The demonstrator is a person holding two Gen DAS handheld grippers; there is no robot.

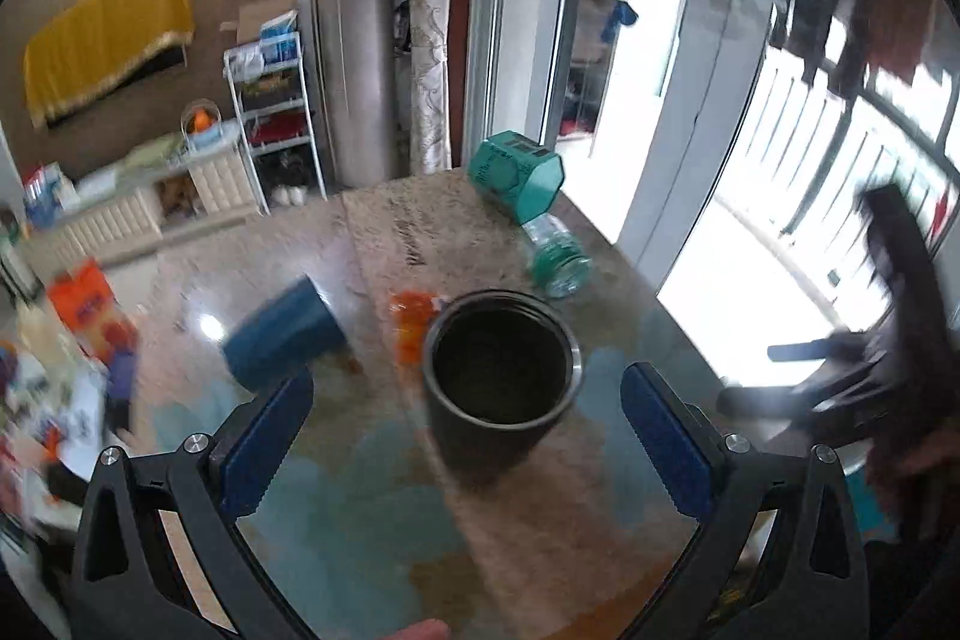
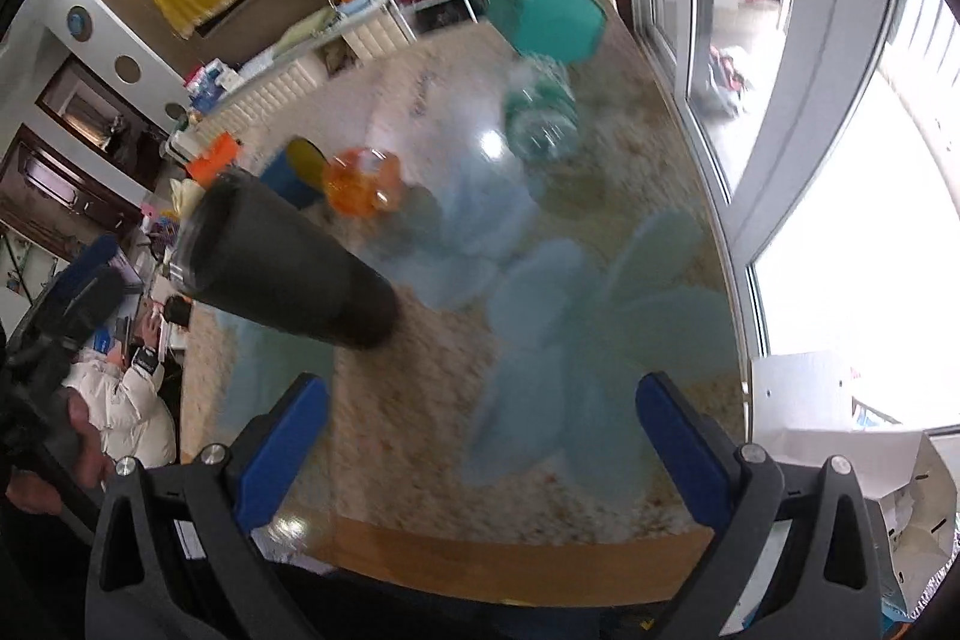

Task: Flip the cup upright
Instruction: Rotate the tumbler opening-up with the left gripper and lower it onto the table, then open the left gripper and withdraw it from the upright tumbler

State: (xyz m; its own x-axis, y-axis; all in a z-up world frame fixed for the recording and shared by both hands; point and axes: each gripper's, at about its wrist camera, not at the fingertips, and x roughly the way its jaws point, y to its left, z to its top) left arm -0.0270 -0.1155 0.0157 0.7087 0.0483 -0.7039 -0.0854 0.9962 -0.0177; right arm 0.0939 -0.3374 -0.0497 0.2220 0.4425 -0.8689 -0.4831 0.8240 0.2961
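A black cup (image 1: 501, 379) stands upright on the patterned table, mouth up, with a metal rim. My left gripper (image 1: 468, 436) is open, and the cup sits just beyond and between its blue pads without touching them. In the right wrist view the same cup (image 2: 288, 262) stands at the left of the table. My right gripper (image 2: 480, 448) is open and empty, over the table's near edge and to the right of the cup. The right gripper also shows in the left wrist view (image 1: 840, 370), blurred, at the far right.
A blue cup (image 1: 285, 334) lies on its side left of the black cup. An orange wrapper (image 1: 411, 325), a clear bottle with a green label (image 1: 555, 259) and a teal box (image 1: 519, 175) lie farther back. The table edge (image 2: 510, 559) is near.
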